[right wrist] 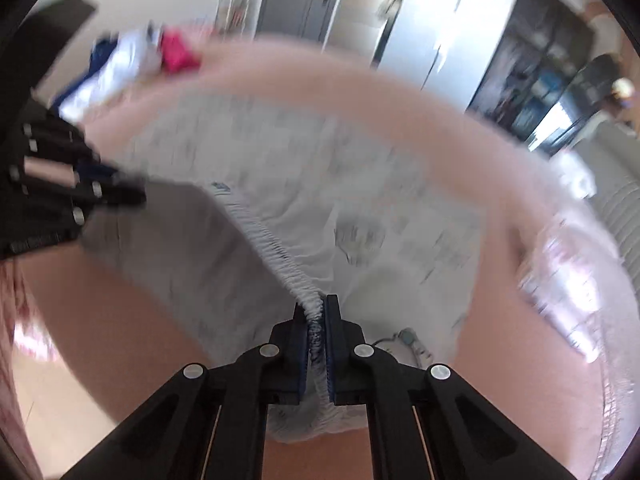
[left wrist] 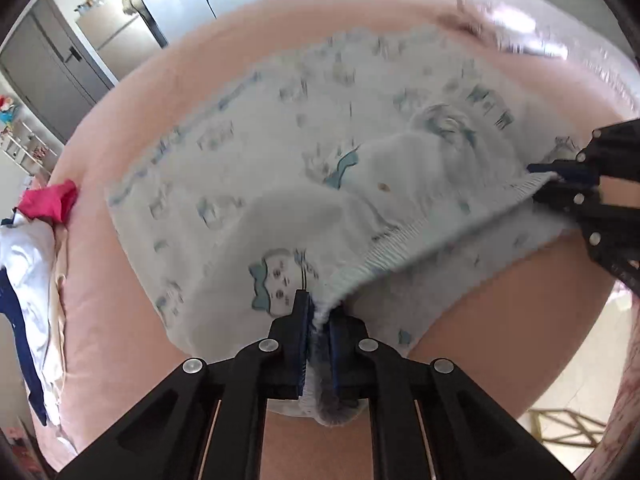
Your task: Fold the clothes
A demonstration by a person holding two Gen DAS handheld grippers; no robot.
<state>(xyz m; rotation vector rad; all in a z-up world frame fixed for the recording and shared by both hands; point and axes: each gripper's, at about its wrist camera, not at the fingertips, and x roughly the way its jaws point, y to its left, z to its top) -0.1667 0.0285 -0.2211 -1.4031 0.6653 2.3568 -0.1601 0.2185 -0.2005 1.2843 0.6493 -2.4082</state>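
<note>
Over at the far left edge of the pink bed [left wrist: 120, 280] there's a heap of other clothes [left wrist: 28, 248], white, navy and a red piece, well apart from the work.

The thing being folded is a pale printed garment [left wrist: 280, 160] with little blue cartoon figures, spread across the middle of the bed, its ribbed waistband [left wrist: 400, 248] running along the near side.

The left gripper [left wrist: 319, 316] is clamped tight on one end of that band, the cloth bunched up between its blue pads. Moving right along the band, the right gripper [left wrist: 548, 178] is likewise pinched shut on the other end; its own camera shows the gathered elastic squeezed between the pads.

So both corners look secured. To my eye the step is carrying this near edge over the rest. I'd keep the band taut between the two grippers, lift both ends level and together, and lay the edge down square on the far hem, so that loose hump [left wrist: 420, 152] in the middle flattens out rather than getting trapped in the fold.
</note>
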